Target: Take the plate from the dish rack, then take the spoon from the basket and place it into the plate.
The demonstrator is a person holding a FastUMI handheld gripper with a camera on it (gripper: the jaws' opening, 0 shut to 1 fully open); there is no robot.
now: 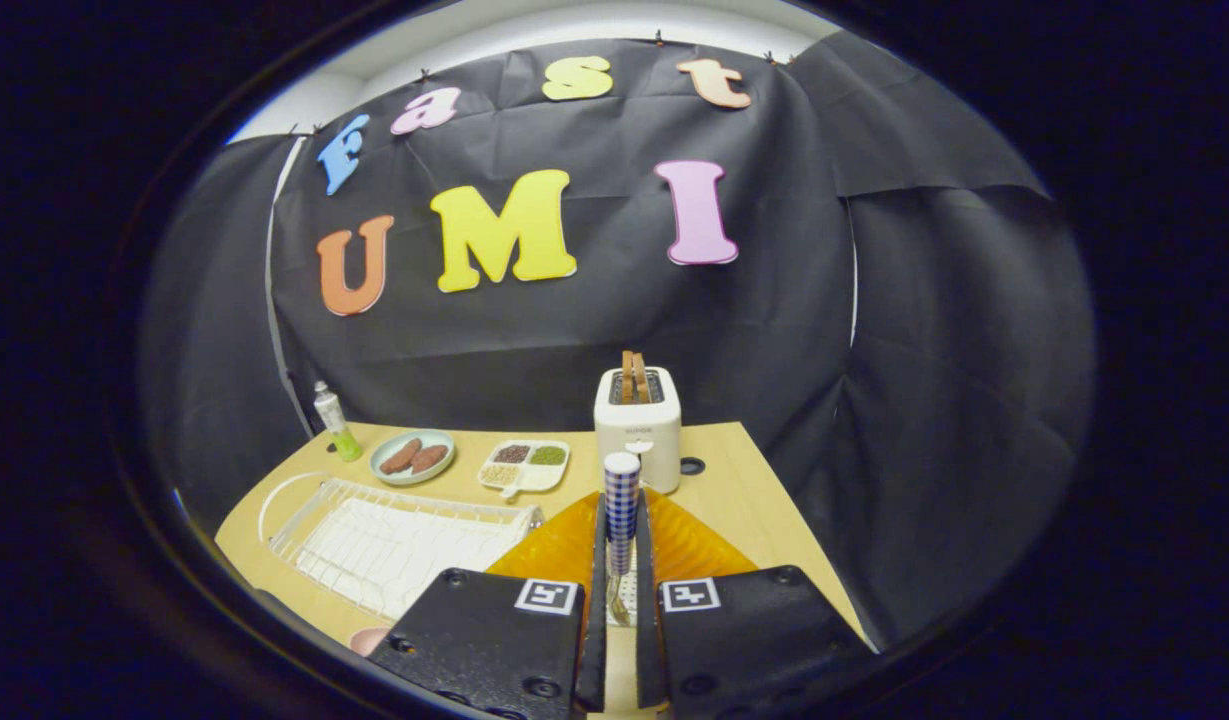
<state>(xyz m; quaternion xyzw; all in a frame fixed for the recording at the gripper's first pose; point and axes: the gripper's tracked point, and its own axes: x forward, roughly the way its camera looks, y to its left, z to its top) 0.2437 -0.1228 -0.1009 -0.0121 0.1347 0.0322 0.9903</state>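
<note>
On the wooden table [744,490], the gripper [621,545] clamps a checkered-handled spoon [621,500].

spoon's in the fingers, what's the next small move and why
Probably carry the spoon toward the plate. The gripper is shut on the spoon, both fingers pressing its checked handle, which stands upright between them above the orange basket. The dish rack beside the basket holds no plate, and a pink rim showing beside the fingers may be the plate, though I cannot tell for sure.
</note>
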